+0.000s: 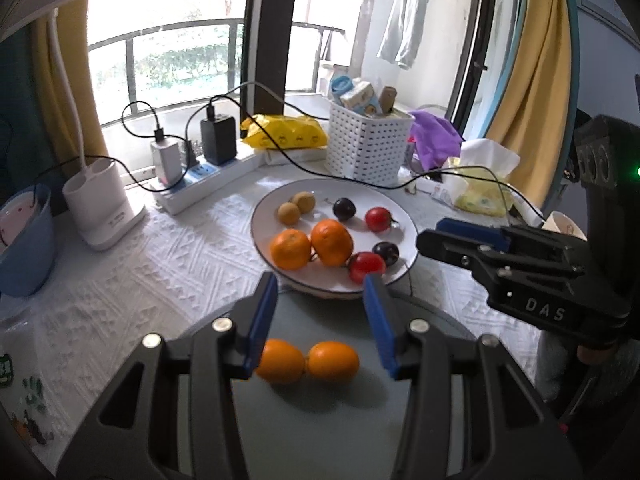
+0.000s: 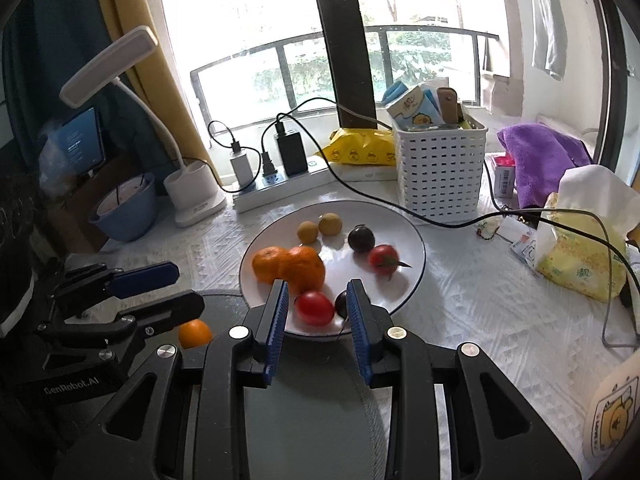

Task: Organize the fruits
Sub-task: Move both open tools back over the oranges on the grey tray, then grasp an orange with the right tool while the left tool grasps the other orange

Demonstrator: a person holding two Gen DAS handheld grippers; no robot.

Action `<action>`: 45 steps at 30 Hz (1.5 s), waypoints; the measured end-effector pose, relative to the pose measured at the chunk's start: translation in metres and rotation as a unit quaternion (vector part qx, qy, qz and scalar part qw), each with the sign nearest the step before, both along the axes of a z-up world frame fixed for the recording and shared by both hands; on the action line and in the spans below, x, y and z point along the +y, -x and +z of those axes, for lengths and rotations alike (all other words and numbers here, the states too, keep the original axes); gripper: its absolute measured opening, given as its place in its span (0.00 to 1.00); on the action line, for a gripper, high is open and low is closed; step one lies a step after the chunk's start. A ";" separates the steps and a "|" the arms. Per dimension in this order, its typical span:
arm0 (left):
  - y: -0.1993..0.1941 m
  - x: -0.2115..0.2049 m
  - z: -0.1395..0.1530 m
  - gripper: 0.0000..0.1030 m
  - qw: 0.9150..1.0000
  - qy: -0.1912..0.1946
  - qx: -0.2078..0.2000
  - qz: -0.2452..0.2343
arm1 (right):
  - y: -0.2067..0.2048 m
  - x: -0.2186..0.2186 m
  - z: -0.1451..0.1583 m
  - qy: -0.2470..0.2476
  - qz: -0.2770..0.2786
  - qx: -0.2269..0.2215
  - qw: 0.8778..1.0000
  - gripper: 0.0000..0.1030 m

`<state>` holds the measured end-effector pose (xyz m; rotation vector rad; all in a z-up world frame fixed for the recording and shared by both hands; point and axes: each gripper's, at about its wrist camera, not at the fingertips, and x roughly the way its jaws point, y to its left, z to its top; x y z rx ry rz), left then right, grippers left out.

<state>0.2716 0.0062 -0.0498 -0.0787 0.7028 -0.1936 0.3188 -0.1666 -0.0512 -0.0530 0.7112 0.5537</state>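
The white plate looks smooth and shiny. The oranges have dull, bumpy skin, and the red tomatoes are glossy. The tablecloth is white cloth with a raised, bumpy pattern. The basket is white plastic full of holes. The purple cloth looks soft and fuzzy.

You face a bright window w/ dark centre post and balcony railing. Yellow curtains both sides. Daylight strong. White embossed tablecloth covers table; garment hangs outside.
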 end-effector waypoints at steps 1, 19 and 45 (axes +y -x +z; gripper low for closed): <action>0.003 0.002 0.000 0.45 1.000 0.001 -0.001 0.002 | 0.002 0.001 0.000 0.001 0.000 0.000 1.000 0.31; 0.050 0.040 -0.015 0.45 0.999 0.009 -0.010 0.047 | 0.042 0.032 -0.004 0.035 0.030 0.004 0.999 0.31; 0.082 0.094 -0.043 0.45 0.993 -0.013 -0.013 0.113 | 0.037 0.084 -0.067 0.096 0.042 0.073 0.992 0.41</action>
